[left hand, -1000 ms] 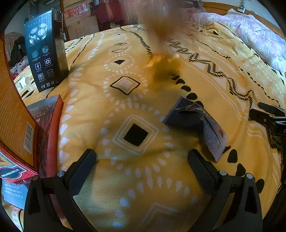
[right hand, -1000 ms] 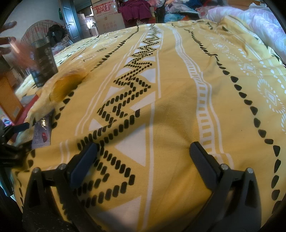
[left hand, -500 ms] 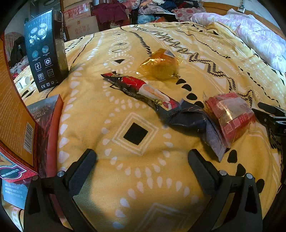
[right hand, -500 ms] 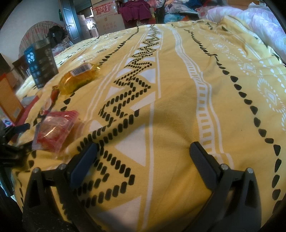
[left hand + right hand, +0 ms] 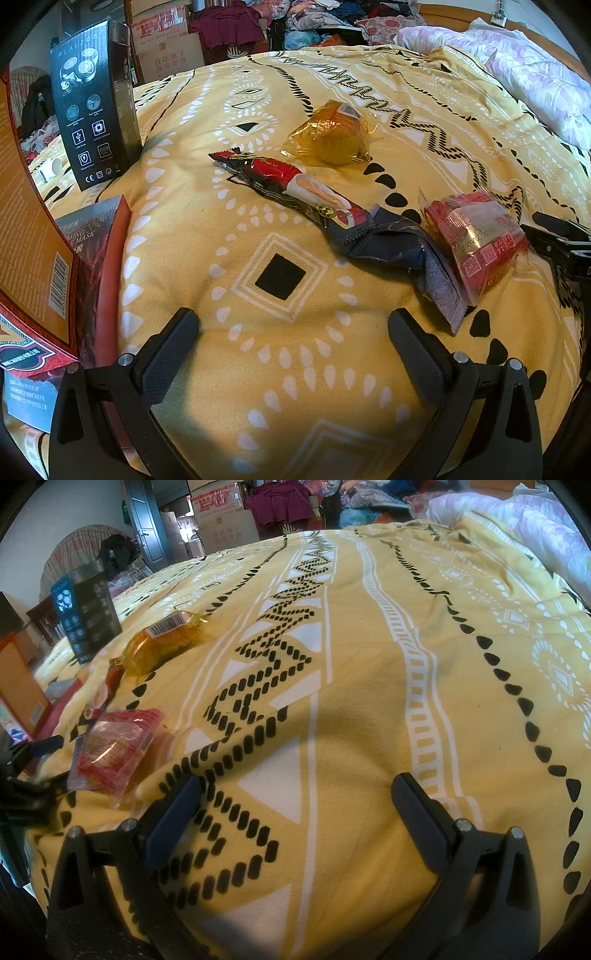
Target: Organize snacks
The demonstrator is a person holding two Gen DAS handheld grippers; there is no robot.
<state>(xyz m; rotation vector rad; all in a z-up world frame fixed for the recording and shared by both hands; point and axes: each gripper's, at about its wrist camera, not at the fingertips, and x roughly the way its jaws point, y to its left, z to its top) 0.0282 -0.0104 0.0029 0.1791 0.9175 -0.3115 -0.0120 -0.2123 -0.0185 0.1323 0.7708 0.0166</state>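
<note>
Right now both hand-held grippers hover low over a yellow bedspread (image 5: 280, 369) patterned with white and black diamonds and zigzags, and neither carries anything. The left gripper (image 5: 293, 339) has its two black fingers spread wide apart, with only bare blanket between them. The right gripper (image 5: 295, 801) is likewise spread wide over an empty stretch of the same cover.

Four snacks lie on the blanket ahead of the left gripper. A clear amber plastic packet with a round yellow pastry inside (image 5: 332, 134) sits farthest away. Nearer, a long red-and-black foil wrapper with a pale picture on it (image 5: 291, 188) lies diagonally, and its lower end touches a crumpled dark navy foil pouch (image 5: 406, 258). Just to the right of that pouch, overlapping its edge, rests a transparent wrapper holding a red-printed cake (image 5: 476, 240). In the right wrist view the red-printed cake (image 5: 110, 749) lies left of the right gripper's fingers, and the amber packet (image 5: 162, 642) lies well beyond it.

A tall black product box with white icons (image 5: 96, 107) stands upright at the far left of the blanket. An orange-brown carton with a barcode (image 5: 33, 236) leans at the left edge, beside a dark red box lettered "MASK" (image 5: 96, 251). A pale pink quilt (image 5: 535, 81) is bunched at the far right.
</note>
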